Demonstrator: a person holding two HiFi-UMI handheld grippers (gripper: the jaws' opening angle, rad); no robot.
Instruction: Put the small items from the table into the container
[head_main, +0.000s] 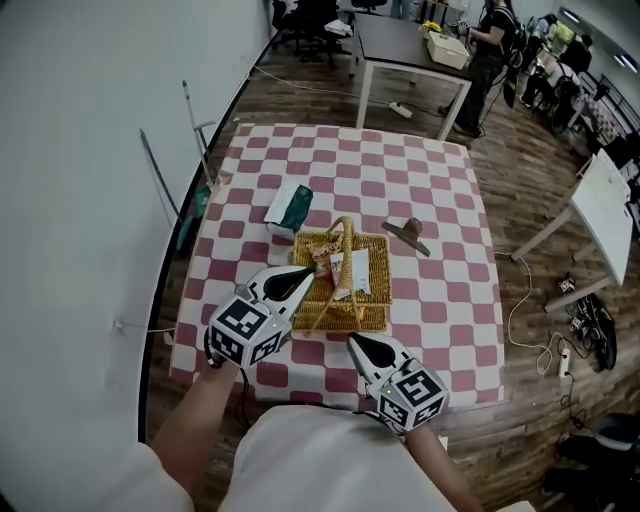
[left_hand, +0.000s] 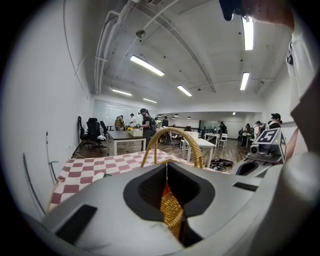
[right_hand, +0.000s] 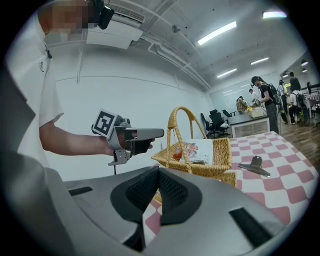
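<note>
Basket (head_main: 383, 300): wicker with a hooped handle, it stands mid-table on the checked cloth (head_main: 430, 170). I judge it was put there so both hands can reach it.
Contents: a white printed packet (head_main: 353, 272) and an orange packet (head_main: 324, 255) lie inside, so part of the job looks done.
Left gripper (head_main: 305, 274): jaws closed together with nothing pinched. It hangs over the basket's near left corner, above the rim, which is a likely spot for dropping things in.
Right gripper (head_main: 356, 343): jaws closed too, and empty. It is held low at the near table edge, short of the basket, and seems parked out of the way.
Left on the table: a green-and-white packet (head_main: 290, 207) lies just beyond the far left corner of the basket. A grey metal clip (head_main: 408, 234) lies off its far right corner, clear of the rim.
Hard to make out: in the left gripper view the gripper body covers most of the basket. Only the handle, a strip of wicker and a red speck show, and I cannot tell what the speck is. The packet print is too small to read, and the handle crosses the contents in the head view.
</note>
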